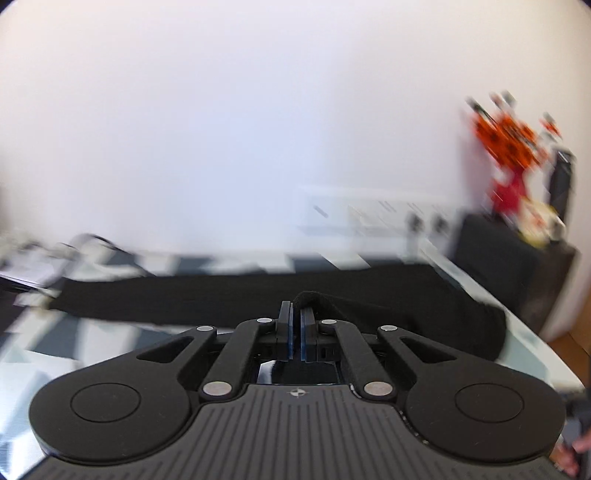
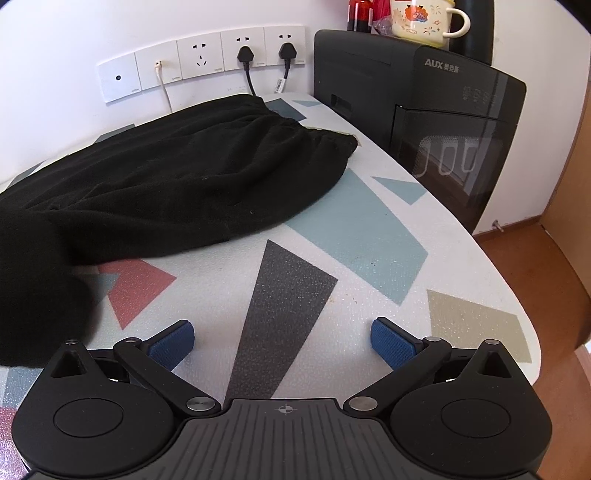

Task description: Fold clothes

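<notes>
Black trousers lie across the patterned table, with the elastic waistband at the far right near the wall. In the blurred left wrist view the trousers stretch across the table. My left gripper is shut on a fold of the black cloth, which bulges up just past its fingertips. My right gripper is open and empty, low over the bare table in front of the trousers, with its blue pads wide apart.
A black AUX appliance stands at the table's far right, with a mug and red bottles on top. Wall sockets with two plugs sit behind the trousers. The table's rounded edge drops to a wooden floor on the right.
</notes>
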The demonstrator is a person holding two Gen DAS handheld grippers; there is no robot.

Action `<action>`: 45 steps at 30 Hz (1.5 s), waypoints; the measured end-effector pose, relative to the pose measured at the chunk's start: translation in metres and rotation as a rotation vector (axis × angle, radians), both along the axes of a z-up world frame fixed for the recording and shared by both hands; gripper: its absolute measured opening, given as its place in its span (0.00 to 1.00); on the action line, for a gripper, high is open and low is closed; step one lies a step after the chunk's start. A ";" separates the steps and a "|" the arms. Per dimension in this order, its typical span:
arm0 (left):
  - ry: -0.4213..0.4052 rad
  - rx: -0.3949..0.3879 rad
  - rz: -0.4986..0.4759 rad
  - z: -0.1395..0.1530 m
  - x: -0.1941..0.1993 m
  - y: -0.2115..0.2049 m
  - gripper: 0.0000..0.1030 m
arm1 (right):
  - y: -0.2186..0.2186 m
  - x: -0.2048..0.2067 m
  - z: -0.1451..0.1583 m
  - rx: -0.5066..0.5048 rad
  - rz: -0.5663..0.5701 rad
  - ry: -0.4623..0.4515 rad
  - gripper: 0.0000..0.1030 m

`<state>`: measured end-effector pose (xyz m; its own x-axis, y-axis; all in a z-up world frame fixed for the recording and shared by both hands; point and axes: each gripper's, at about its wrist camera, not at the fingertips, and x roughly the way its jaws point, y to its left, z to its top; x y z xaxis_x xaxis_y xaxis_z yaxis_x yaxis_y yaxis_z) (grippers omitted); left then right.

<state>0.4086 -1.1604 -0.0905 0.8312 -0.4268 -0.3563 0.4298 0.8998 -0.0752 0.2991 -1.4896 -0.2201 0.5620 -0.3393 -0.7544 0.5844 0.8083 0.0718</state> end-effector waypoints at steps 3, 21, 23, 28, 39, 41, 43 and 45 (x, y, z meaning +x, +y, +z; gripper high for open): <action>-0.066 -0.043 0.192 0.020 0.007 0.043 0.03 | -0.002 0.001 0.001 0.013 0.005 0.009 0.99; 0.396 -0.073 0.641 -0.050 0.064 0.213 0.56 | -0.013 0.013 0.009 0.116 -0.118 0.040 0.99; 0.448 -0.135 0.633 -0.054 0.065 0.220 0.57 | -0.014 0.011 0.015 0.157 -0.147 0.011 0.98; 0.587 -0.285 0.584 -0.057 0.089 0.241 0.61 | 0.015 0.034 0.043 0.067 -0.008 -0.042 0.88; 0.932 -0.398 0.673 -0.103 0.162 0.275 0.63 | 0.132 0.149 0.042 -0.216 0.567 0.059 0.73; 0.973 -0.397 0.669 -0.111 0.170 0.275 0.63 | 0.138 0.158 0.037 -0.219 0.571 0.079 0.63; 0.989 -0.399 0.667 -0.116 0.178 0.275 0.63 | 0.146 0.163 0.034 -0.223 0.568 0.087 0.51; 0.955 -0.418 0.631 -0.114 0.184 0.275 0.49 | 0.144 0.169 0.031 -0.214 0.557 0.096 0.32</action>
<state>0.5927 -0.8854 -0.2042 0.4130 -0.2702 -0.8697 -0.4610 0.7616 -0.4555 0.4678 -1.3454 -0.1886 0.6313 -0.1637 -0.7580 0.0651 0.9852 -0.1585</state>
